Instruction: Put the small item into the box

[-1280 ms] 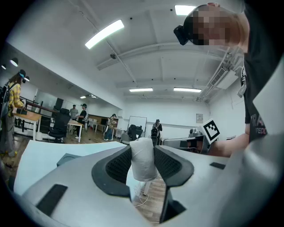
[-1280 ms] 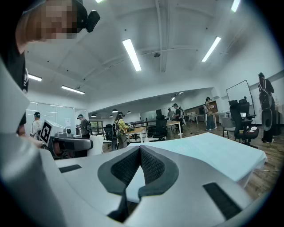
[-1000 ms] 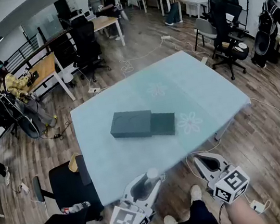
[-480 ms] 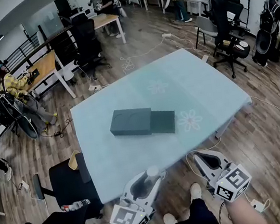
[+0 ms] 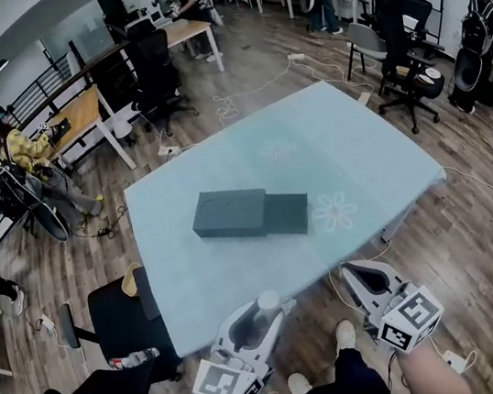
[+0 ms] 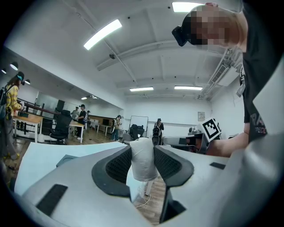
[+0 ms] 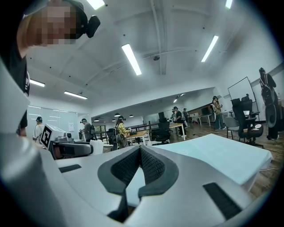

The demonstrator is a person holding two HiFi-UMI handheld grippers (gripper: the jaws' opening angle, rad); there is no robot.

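Note:
A dark grey box [image 5: 250, 214] lies near the middle of the pale blue table [image 5: 350, 147], its lid pushed to the left and a darker part showing at its right end. My left gripper [image 5: 271, 305] hangs below the table's near edge, shut on a small white cylinder-shaped item [image 5: 269, 304]; the left gripper view shows that small white item [image 6: 143, 158] pinched upright between the ribbed pads. To its right my right gripper [image 5: 348, 270] is shut with nothing in it, its pads [image 7: 133, 165] meeting at the tips.
A black office chair [image 5: 119, 328] stands at the table's near-left corner. Desks, more chairs and several people fill the far room. Cables lie on the wooden floor [image 5: 474, 229] to the right.
Both grippers hold the same places below the table edge. The head view has shifted slightly; the box has not moved.

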